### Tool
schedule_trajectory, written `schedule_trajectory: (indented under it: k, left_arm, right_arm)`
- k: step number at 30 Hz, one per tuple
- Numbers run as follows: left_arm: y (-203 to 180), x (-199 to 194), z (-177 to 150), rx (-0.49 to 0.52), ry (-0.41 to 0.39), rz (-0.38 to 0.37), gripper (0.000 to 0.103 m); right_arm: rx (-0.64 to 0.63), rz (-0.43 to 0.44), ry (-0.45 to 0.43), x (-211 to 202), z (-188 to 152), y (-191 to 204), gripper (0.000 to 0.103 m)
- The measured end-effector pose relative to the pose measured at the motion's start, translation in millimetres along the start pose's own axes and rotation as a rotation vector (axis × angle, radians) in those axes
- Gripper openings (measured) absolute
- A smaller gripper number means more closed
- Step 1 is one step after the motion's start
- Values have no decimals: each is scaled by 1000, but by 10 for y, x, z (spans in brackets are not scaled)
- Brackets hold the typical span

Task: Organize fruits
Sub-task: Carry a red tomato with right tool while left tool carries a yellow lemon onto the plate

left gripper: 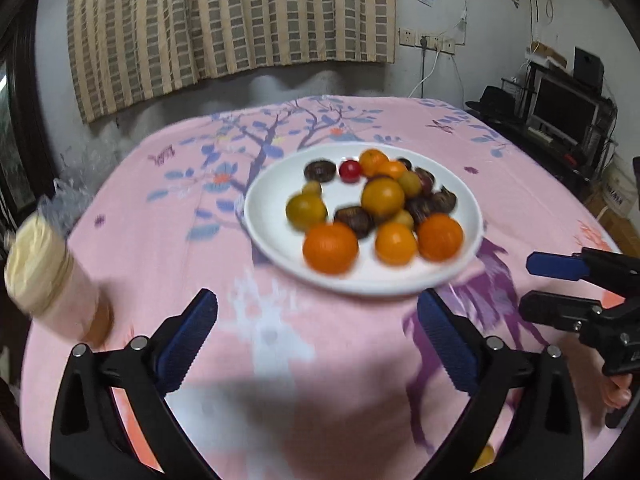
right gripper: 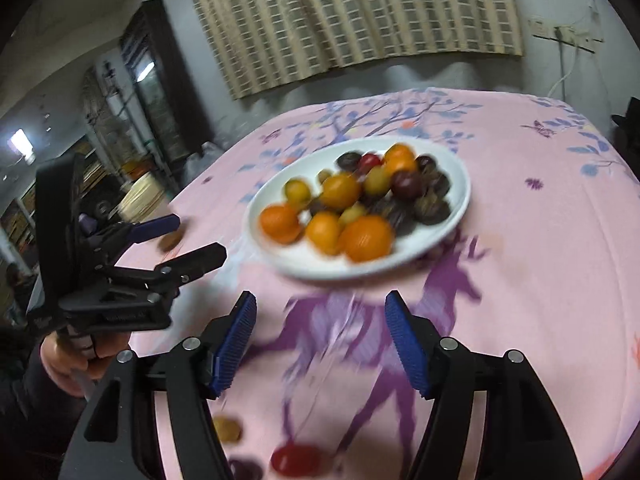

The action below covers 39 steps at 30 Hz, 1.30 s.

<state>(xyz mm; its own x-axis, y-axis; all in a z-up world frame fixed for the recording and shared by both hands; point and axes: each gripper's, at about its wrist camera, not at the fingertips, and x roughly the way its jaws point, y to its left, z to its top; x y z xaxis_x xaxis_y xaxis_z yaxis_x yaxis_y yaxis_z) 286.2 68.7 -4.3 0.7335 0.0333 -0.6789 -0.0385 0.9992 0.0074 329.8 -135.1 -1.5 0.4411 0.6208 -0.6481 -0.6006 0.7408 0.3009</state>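
Note:
A white plate point(left gripper: 272, 224) on the pink tablecloth holds several oranges point(left gripper: 330, 247), yellow-green fruits, dark chestnut-like fruits and one red fruit point(left gripper: 350, 171). It also shows in the right wrist view point(right gripper: 456, 216). My left gripper point(left gripper: 318, 316) is open and empty, just short of the plate's near rim. My right gripper point(right gripper: 320, 324) is open and empty, also in front of the plate; it shows in the left wrist view point(left gripper: 536, 284). Loose fruits lie near me: a red one point(right gripper: 296, 458), a brown one point(right gripper: 227, 429) and a dark one point(right gripper: 244, 470).
A jar with a cream lid point(left gripper: 40, 272) lies tilted at the table's left edge. A striped curtain point(left gripper: 224, 20) hangs behind the table. A dark desk with a monitor point(left gripper: 564, 108) stands to the right. The left gripper shows in the right wrist view point(right gripper: 188, 240).

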Motion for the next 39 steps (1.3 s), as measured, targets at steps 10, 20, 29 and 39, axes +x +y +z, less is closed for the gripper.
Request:
schedule_trajectory:
  k: [10, 20, 29, 39]
  left_arm:
    - [140, -113, -456, -52, 58, 5, 98]
    - [143, -136, -462, -56, 51, -15, 98]
    - [-191, -148, -532, 47, 125, -314, 82]
    - [-606, -52, -730, 193, 227, -443, 43]
  right_arm:
    - [-15, -11, 96, -184, -466, 138, 67]
    - [-102, -89, 248, -6, -685, 226, 46]
    - [-44, -81, 196, -149, -646, 114, 28]
    - [-28, -99, 200, -140, -632, 80, 29]
